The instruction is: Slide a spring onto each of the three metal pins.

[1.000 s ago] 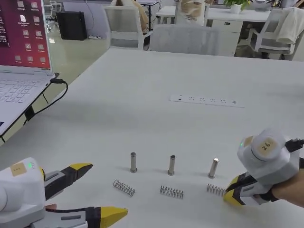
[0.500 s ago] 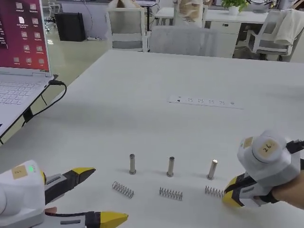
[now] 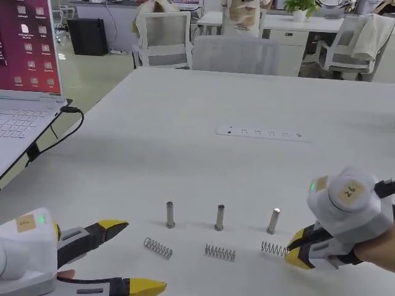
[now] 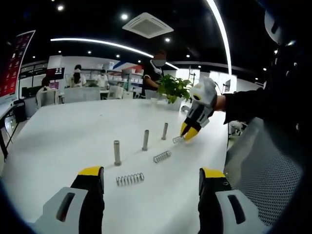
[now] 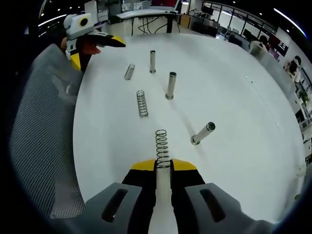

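Observation:
Three metal pins stand in a row on the white table: left pin [image 3: 170, 214], middle pin [image 3: 220, 217], right pin [image 3: 273, 220]. A spring lies in front of each: left spring [image 3: 158, 248], middle spring [image 3: 220, 253], right spring [image 3: 272, 249]. My right gripper [image 3: 299, 253] is shut on the near end of the right spring [image 5: 161, 142], which points toward the tilted-looking right pin [image 5: 202, 133]. My left gripper [image 3: 133, 256] hovers open at the lower left, short of the left spring [image 4: 130, 179] and left pin [image 4: 117, 152], with nothing between its jaws.
An open laptop [image 3: 24, 80] with a black cable [image 3: 58, 132] sits at the far left. A white power strip [image 3: 262, 133] lies farther back on the table. Chairs [image 3: 237, 54] stand beyond the far edge.

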